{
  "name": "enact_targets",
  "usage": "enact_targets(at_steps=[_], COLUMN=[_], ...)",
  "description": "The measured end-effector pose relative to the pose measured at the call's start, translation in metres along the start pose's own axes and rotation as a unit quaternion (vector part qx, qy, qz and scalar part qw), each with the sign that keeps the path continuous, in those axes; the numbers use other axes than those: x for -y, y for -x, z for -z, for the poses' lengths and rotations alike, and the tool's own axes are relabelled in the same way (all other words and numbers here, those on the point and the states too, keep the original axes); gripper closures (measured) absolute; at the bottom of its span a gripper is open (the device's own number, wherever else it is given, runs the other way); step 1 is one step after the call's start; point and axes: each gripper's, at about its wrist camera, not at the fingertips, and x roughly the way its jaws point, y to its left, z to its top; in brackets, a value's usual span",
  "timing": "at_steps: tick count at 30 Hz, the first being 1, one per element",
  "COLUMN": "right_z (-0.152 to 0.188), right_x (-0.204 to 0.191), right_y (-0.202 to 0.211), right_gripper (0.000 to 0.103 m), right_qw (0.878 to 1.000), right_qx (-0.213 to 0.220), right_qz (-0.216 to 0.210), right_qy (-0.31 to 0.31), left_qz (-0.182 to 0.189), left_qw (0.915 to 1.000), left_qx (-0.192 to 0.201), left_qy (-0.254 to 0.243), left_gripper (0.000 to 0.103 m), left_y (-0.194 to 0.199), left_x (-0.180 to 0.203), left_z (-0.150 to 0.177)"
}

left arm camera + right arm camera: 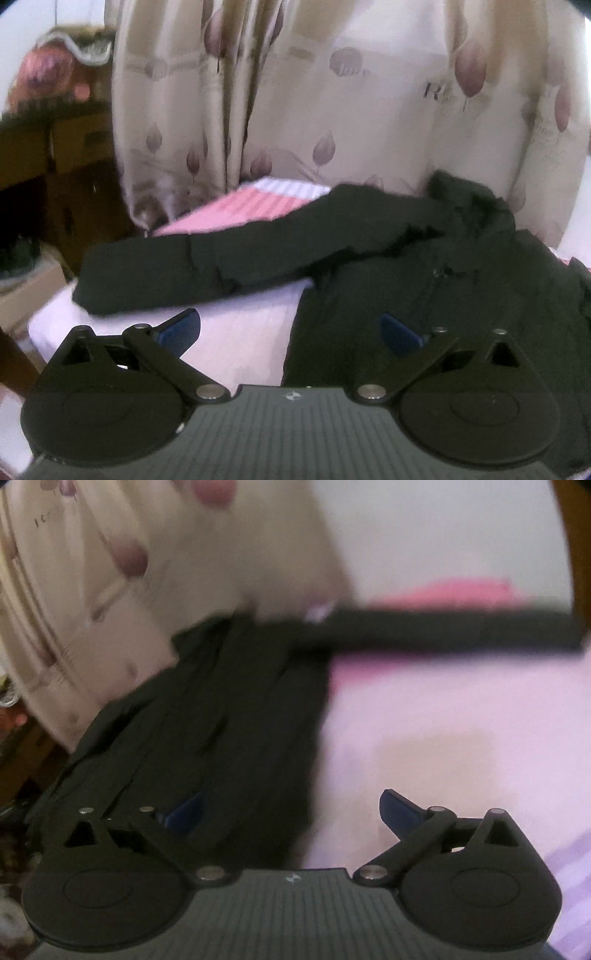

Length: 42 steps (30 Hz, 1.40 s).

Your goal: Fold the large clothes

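A cream curtain (332, 110) with purple leaf prints hangs at twelve o'clock. A pink and white striped bedsheet (251, 210) covers the bed. At nine o'clock stand brown cardboard boxes (77, 140), blurred.

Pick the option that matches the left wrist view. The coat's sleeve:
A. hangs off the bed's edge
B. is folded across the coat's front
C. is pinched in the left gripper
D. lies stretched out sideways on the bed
D: the sleeve lies flat, stretched away from the coat over the bed, ahead of the open, empty left gripper.
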Motion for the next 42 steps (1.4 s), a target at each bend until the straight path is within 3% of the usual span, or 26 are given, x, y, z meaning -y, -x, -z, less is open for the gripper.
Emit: enact_targets(at_steps=[2, 3, 4, 5, 6, 7, 9, 12, 17, 20, 21, 22, 23, 25, 27, 28, 30, 35, 39, 42], right_z=[0.012, 0.016, 0.018, 0.020, 0.021, 0.021, 0.027, 0.031, 0.036, 0.054, 0.058, 0.064, 0.064, 0.065, 0.063, 0.061, 0.054, 0.034, 0.026, 0.019], right_x=[-0.010, -0.016, -0.023, -0.029, -0.032, -0.034, -0.042, -0.047, -0.051, -0.044, -0.038, -0.031, -0.028, -0.022, -0.018, -0.019, -0.017, -0.013, -0.026, -0.034], right_y=[-0.007, -0.011, -0.016, -0.022, -0.025, -0.025, -0.021, 0.009, 0.044, 0.048, 0.046, 0.044, 0.043, 0.049, 0.064, 0.070, 0.084, 0.094, 0.085, 0.075], right_gripper=[0.005, 0.013, 0.052, 0.073, 0.075, 0.082, 0.088, 0.091, 0.092, 0.090, 0.089, 0.085, 0.075, 0.064, 0.047, 0.030, 0.025, 0.025, 0.025, 0.025], right_qw=[1.000, 0.999, 0.999, 0.999, 0.999, 0.999, 0.999, 1.000, 0.999, 0.999, 0.999, 0.998, 0.997, 0.997, 0.998, 0.998, 0.998, 0.996, 0.997, 0.997], right_qx=[-0.011, -0.015, -0.022, -0.028, -0.030, -0.026, -0.021, -0.002, -0.008, -0.032, -0.045, -0.055, -0.055, -0.052, -0.029, -0.015, 0.020, 0.069, 0.065, 0.056], right_qz=[-0.023, -0.029, -0.025, -0.014, -0.010, -0.011, -0.007, -0.018, -0.031, -0.016, -0.020, -0.023, -0.018, -0.009, -0.007, 0.000, 0.007, -0.007, -0.016, -0.022], right_qy=[-0.012, -0.008, 0.005, 0.017, 0.018, 0.018, 0.028, 0.025, 0.004, -0.006, -0.020, -0.037, -0.046, -0.055, -0.061, -0.058, -0.052, -0.064, -0.049, -0.046], left_qz=[0.029, 0.042, 0.056, 0.077, 0.101, 0.114, 0.124, 0.140, 0.150, 0.143, 0.139, 0.132, 0.123, 0.102, 0.091, 0.093, 0.109, 0.151, 0.129, 0.111], left_qw=[0.9991, 0.9981, 0.9961, 0.9928, 0.9898, 0.9885, 0.9874, 0.9870, 0.9851, 0.9853, 0.9863, 0.9878, 0.9896, 0.9941, 0.9958, 0.9953, 0.9930, 0.9870, 0.9877, 0.9909], left_qx=[-0.030, -0.044, -0.068, -0.090, -0.098, -0.094, -0.088, -0.070, -0.080, -0.093, -0.089, -0.083, -0.074, -0.037, 0.007, 0.027, 0.046, 0.054, 0.075, 0.065], left_qy=[0.008, 0.006, 0.009, 0.016, 0.024, 0.032, 0.042, 0.036, 0.025, 0.001, 0.002, 0.003, 0.001, 0.001, 0.001, -0.001, -0.005, -0.013, -0.047, -0.041], left_gripper=[0.001, 0.007, 0.031, 0.050, 0.069, 0.081, 0.089, 0.090, 0.090, 0.086, 0.080, 0.070, 0.064, 0.028, 0.013, 0.011, 0.011, 0.019, 0.014, 0.006], left_y=[-0.009, -0.015, -0.023, -0.029, -0.031, -0.029, -0.020, 0.005, 0.041, 0.046, 0.049, 0.051, 0.057, 0.074, 0.087, 0.092, 0.092, 0.044, -0.025, -0.090], left_x=[-0.002, -0.002, -0.001, -0.001, 0.000, 0.001, 0.001, -0.001, -0.004, -0.007, -0.011, -0.015, -0.018, -0.023, -0.024, -0.021, -0.011, 0.033, 0.066, 0.059], left_z=[0.004, 0.007, 0.009, 0.012, 0.014, 0.013, 0.009, 0.004, 0.011, 0.025, 0.028, 0.028, 0.025, 0.017, 0.003, -0.006, -0.026, -0.074, -0.123, -0.160])
